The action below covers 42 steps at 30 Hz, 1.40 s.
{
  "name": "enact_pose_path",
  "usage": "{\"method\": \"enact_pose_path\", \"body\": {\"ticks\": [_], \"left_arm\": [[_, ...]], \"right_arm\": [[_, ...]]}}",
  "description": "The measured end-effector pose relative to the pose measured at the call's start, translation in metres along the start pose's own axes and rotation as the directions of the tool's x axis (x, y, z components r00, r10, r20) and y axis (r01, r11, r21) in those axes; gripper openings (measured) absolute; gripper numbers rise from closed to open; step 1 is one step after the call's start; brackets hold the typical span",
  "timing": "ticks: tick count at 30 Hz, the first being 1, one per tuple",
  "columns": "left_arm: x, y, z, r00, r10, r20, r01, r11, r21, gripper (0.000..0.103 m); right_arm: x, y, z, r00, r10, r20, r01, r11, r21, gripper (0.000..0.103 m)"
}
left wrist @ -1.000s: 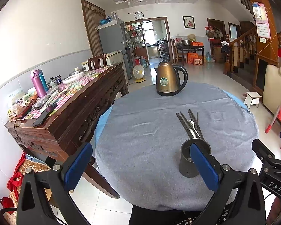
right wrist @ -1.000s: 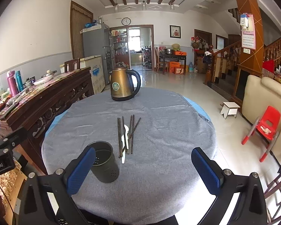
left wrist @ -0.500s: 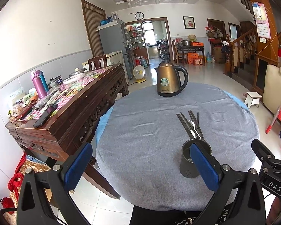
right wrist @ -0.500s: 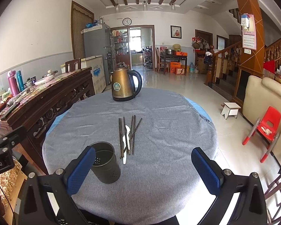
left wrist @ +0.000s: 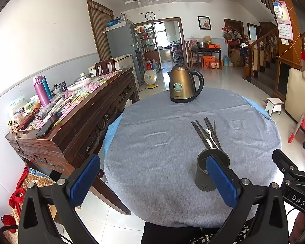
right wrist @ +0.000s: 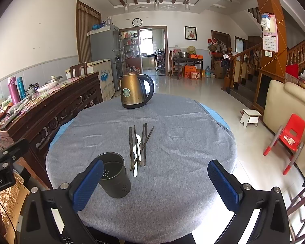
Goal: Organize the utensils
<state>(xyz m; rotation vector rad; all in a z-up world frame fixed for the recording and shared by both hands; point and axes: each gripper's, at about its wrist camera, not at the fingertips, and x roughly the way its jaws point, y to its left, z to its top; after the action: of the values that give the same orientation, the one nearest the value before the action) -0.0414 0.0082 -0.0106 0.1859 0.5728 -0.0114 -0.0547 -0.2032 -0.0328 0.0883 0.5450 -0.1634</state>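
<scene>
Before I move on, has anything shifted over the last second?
Nothing visibly changed. Both the left claw and right claw hang open and empty near the table edge; the chopsticks and white spoon lie on the grey cloth beside the empty holder, kettle behind.

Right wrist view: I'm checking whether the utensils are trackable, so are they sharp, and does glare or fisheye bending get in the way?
Right wrist view: chopsticks and white spoon are sharp and evenly lit, with straight outlines near the centre; glare only on the floor tiles. Left wrist view: the holder hides their near ends; walls bow at the rim.
</scene>
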Motion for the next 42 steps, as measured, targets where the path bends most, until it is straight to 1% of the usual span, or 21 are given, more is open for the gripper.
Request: {"method": "enact_pose_path", "body": {"ticks": [17, 21, 29, 32, 36, 39, 40, 42], "left_arm": [[0.005, -0.001, -0.004, 1.0, -0.004, -0.017, 0.004, 1.0, 0.003, 0.103], [0.015, -0.001, -0.004, 0.999, -0.01, -0.031, 0.01, 1.0, -0.004, 0.103], [0.051, -0.004, -0.004, 0.994, -0.033, -0.104, 0.029, 0.999, -0.036, 0.103], [0.065, -0.004, -0.004, 0.991, -0.034, -0.132, 0.029, 0.999, -0.046, 0.103], [0.093, 0.0, -0.003, 0.981, -0.051, -0.189, 0.039, 0.997, -0.067, 0.103], [0.124, 0.004, -0.001, 0.967, -0.085, -0.241, 0.066, 0.994, -0.087, 0.103], [0.136, 0.006, 0.0, 0.961, -0.097, -0.261, 0.074, 0.993, -0.094, 0.103], [0.161, 0.007, 0.003, 0.944, -0.138, -0.299, 0.108, 0.987, -0.115, 0.103]], "right_arm": [[0.005, 0.0, -0.003, 1.0, 0.007, -0.024, -0.006, 1.0, 0.016, 0.103], [0.01, -0.003, -0.004, 0.999, 0.004, -0.033, -0.003, 1.0, 0.02, 0.103], [0.029, -0.01, -0.004, 0.998, -0.021, -0.063, 0.023, 0.999, 0.024, 0.103], [0.041, -0.014, -0.001, 0.997, -0.015, -0.076, 0.017, 0.999, 0.028, 0.103], [0.069, -0.023, 0.006, 0.995, 0.005, -0.104, 0.0, 0.999, 0.045, 0.103], [0.098, -0.032, 0.014, 0.989, 0.032, -0.142, -0.022, 0.997, 0.07, 0.103], [0.116, -0.038, 0.018, 0.985, 0.05, -0.167, -0.036, 0.996, 0.087, 0.102], [0.142, -0.045, 0.024, 0.975, 0.071, -0.209, -0.049, 0.993, 0.112, 0.089]]}}
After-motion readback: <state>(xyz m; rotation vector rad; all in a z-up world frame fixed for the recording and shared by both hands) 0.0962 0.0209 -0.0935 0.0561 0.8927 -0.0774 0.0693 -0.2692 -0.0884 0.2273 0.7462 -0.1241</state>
